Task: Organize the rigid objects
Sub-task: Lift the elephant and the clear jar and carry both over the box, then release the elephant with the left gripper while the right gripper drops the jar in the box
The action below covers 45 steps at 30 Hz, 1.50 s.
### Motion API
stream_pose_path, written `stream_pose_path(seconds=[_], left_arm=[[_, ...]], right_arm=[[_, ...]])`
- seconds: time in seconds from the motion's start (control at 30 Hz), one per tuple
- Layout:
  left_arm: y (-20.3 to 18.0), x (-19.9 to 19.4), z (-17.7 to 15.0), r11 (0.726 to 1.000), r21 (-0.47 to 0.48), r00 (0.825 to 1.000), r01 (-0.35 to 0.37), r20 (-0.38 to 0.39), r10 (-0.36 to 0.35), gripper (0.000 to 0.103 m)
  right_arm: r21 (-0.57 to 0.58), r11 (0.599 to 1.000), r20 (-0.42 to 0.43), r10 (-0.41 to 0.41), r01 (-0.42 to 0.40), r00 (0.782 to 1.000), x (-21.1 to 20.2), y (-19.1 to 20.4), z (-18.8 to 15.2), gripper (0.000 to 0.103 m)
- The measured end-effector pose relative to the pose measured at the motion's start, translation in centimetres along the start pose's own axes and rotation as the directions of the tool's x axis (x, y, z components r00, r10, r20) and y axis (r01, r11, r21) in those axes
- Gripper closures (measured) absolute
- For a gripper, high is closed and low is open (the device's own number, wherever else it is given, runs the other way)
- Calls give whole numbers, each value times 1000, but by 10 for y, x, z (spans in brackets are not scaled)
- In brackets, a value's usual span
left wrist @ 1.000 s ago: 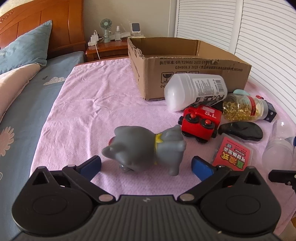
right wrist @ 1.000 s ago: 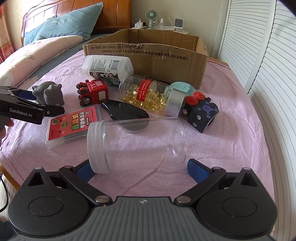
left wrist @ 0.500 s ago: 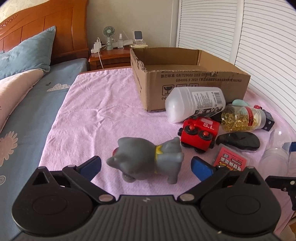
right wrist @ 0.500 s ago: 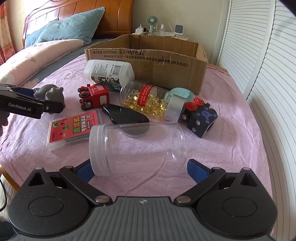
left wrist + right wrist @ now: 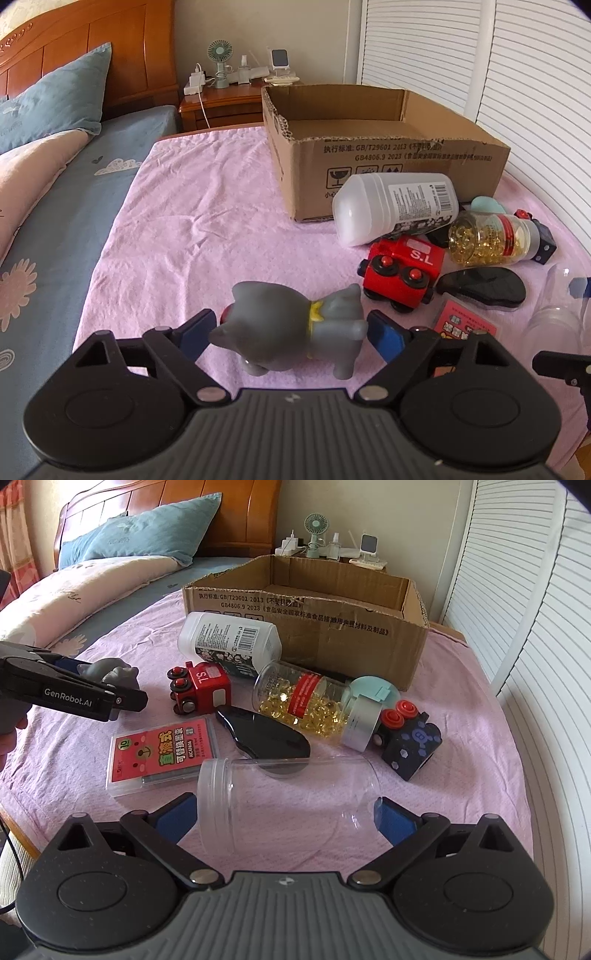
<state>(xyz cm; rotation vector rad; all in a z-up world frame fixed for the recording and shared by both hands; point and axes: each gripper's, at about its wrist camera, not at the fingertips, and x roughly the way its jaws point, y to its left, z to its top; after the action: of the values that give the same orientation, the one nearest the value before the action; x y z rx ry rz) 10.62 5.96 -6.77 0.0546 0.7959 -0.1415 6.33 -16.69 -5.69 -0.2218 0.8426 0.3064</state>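
Since a second ago both grippers' jaws have come inward. The left gripper [image 5: 291, 326] is closing on the grey toy animal [image 5: 295, 325], pads just touching its head and rear. The right gripper [image 5: 284, 814] is closing around the clear jar [image 5: 288, 797], which lies on its side between pads that look barely off it. The cardboard box [image 5: 369, 635] looks empty as far as I can see, so pretty much everything's left. The toy looks smooth, rubbery, with a yellow collar.
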Motion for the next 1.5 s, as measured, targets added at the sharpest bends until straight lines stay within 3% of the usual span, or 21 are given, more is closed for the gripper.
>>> stream_pose_path(seconds=[0.1, 0.47, 0.67, 0.87, 1.07, 1.4, 1.5], left_arm=[[0, 1, 1, 1000, 9, 1000, -7, -17, 7, 29], [-3, -18, 15, 995, 91, 998, 34, -48, -30, 31], [-10, -40, 48, 984, 158, 996, 84, -30, -81, 31], [-23, -40, 104, 972, 197, 991, 131, -8, -132, 31], [-35, -7, 163, 972, 207, 993, 108, 20, -115, 31], [-45, 73, 227, 983, 176, 999, 52, -12, -50, 30], [-44, 93, 235, 988, 150, 1000, 23, -4, -23, 22]], right_arm=[[-16, 1000, -12, -9, 9, 1000, -1, 1, 2, 7], [-56, 998, -18, 37, -38, 999, -18, -3, 16, 8], [-61, 995, 34, 76, -74, 997, -32, -17, 46, 8], [-53, 995, 115, 95, -90, 989, -38, -37, 91, 8], [-40, 996, 177, 81, -76, 981, -26, -58, 135, 8], [-1, 998, 174, 58, -59, 983, 5, -89, 171, 8], [12, 998, 165, 52, -54, 985, 11, -94, 175, 8]])
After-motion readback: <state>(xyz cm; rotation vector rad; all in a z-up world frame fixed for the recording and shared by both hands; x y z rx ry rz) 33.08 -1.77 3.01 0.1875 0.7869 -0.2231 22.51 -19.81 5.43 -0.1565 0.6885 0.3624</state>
